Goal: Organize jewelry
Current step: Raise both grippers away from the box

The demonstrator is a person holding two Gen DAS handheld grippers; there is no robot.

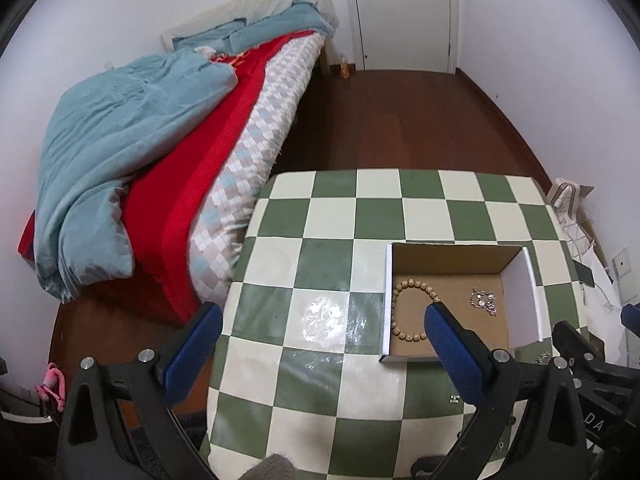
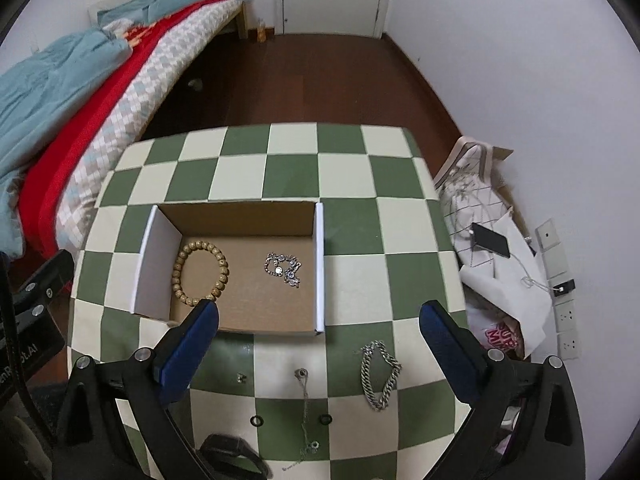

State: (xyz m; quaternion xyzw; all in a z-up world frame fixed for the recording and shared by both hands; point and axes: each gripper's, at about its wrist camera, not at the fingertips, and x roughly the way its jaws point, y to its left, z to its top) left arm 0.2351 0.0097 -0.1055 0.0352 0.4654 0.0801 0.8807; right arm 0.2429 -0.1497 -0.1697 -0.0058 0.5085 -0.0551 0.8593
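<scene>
An open cardboard box (image 2: 320, 264) sits on the green-and-cream checked table (image 2: 296, 152). Inside it lie a wooden bead bracelet (image 2: 200, 272) and a silver crystal chain (image 2: 282, 269). In front of the box a chunky silver chain bracelet (image 2: 378, 376), a thin necklace (image 2: 304, 408), a small stud (image 2: 240, 377), two black rings (image 2: 256, 421) and a black band (image 2: 236, 450) lie on the table. My right gripper (image 2: 318, 316) is open and empty above these. My left gripper (image 1: 324, 320) is open and empty, left of the box (image 1: 386, 304); the bead bracelet (image 1: 412, 312) and crystal chain (image 1: 484, 301) show there too.
A bed (image 1: 160, 152) with blue and red covers stands left of the table. Bags, papers and a black phone (image 2: 490, 240) lie on the floor at the right by the wall sockets. A white door (image 1: 404, 12) is at the back across dark wooden floor.
</scene>
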